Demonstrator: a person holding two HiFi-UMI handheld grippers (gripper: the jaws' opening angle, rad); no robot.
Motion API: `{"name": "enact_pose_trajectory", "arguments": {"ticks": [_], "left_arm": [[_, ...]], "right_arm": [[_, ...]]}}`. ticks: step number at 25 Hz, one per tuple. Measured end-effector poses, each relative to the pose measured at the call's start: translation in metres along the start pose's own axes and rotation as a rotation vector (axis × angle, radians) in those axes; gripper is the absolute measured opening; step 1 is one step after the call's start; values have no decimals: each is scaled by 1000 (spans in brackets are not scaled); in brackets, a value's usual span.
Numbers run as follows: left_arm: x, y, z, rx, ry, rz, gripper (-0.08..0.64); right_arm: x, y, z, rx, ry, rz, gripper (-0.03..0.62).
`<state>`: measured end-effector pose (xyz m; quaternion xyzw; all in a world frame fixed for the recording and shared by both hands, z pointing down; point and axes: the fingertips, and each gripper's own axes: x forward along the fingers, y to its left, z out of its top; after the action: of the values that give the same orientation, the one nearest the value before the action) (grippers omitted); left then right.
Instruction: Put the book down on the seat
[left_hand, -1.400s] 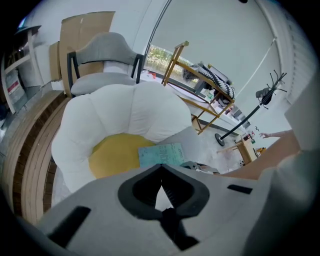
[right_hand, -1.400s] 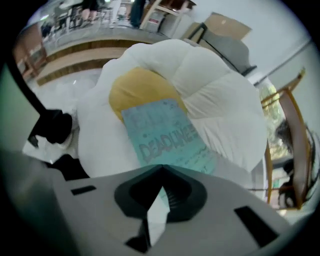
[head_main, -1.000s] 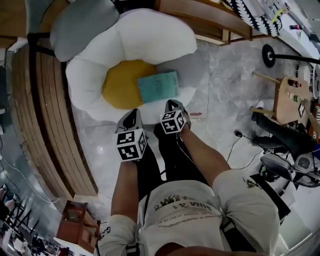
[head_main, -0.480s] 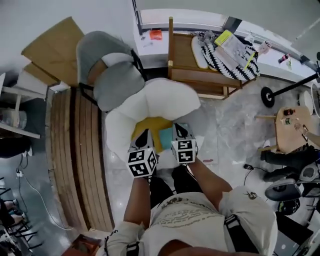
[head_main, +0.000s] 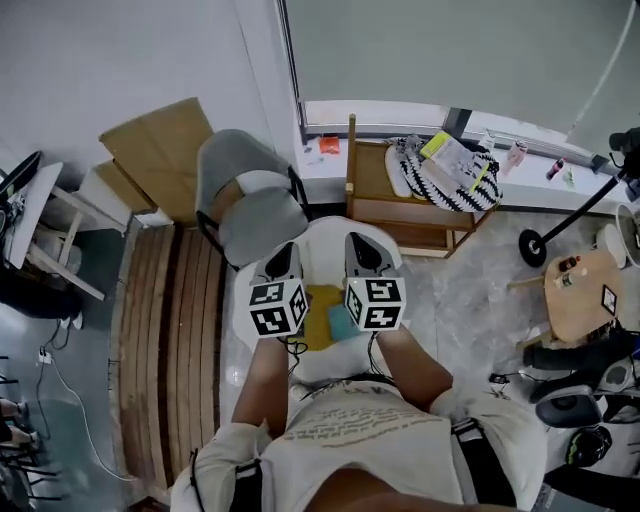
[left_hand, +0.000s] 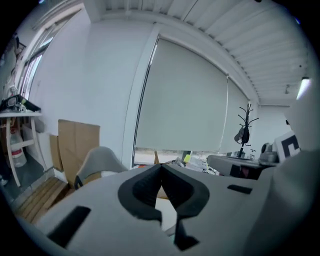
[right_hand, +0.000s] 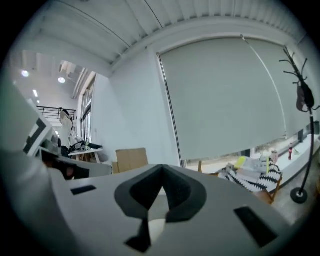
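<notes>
The job looks done. The blue-green book (head_main: 340, 322) lies flat on the seat (head_main: 322, 238), which is a big white cushion shaped like a flower. The book rests on the right side of the seat's yellow middle (head_main: 316, 305). Nothing is holding it. As far as the pictures show, nothing is left to do with the book.

The left claw (head_main: 284, 250) is shut. Its 2 jaws press together at the tips and there is nothing between them. The right claw (head_main: 358, 242) is shut the same way, and it is empty too. Both claws are held up in front of the person and point out toward the window, not down at the seat. Past the shut jaws, the 2 gripper views show only the wall, the big window blind (left_hand: 185, 100) and the far side of the room. No book shows in them.

In the head view, the book shows low down between the 2 claws, a bit nearer the right one. Only a small part of it peeks out beside the right claw's marker cube. The book seems well apart from both claws, since they are held up high and it lies down on the seat. A grey chair (head_main: 255, 205) stands just behind the seat.
</notes>
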<state>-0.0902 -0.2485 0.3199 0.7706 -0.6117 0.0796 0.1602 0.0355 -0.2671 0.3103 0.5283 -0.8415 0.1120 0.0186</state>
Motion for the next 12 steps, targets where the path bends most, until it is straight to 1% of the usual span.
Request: {"name": "enact_pose_trajectory", "arguments": {"ticks": [4, 7, 10, 12], "left_arm": [[-27, -15, 42, 96, -88, 10, 18], [-46, -21, 69, 132, -137, -1, 18], [-58, -23, 89, 144, -173, -4, 18], [-64, -25, 90, 146, -180, -7, 18]], "right_arm": [[-22, 1, 56, -26, -140, -26, 26], [-37, 1, 89, -17, -224, -53, 26], [-47, 4, 104, -17, -261, -63, 26], [-53, 6, 104, -23, -261, -64, 26]]}}
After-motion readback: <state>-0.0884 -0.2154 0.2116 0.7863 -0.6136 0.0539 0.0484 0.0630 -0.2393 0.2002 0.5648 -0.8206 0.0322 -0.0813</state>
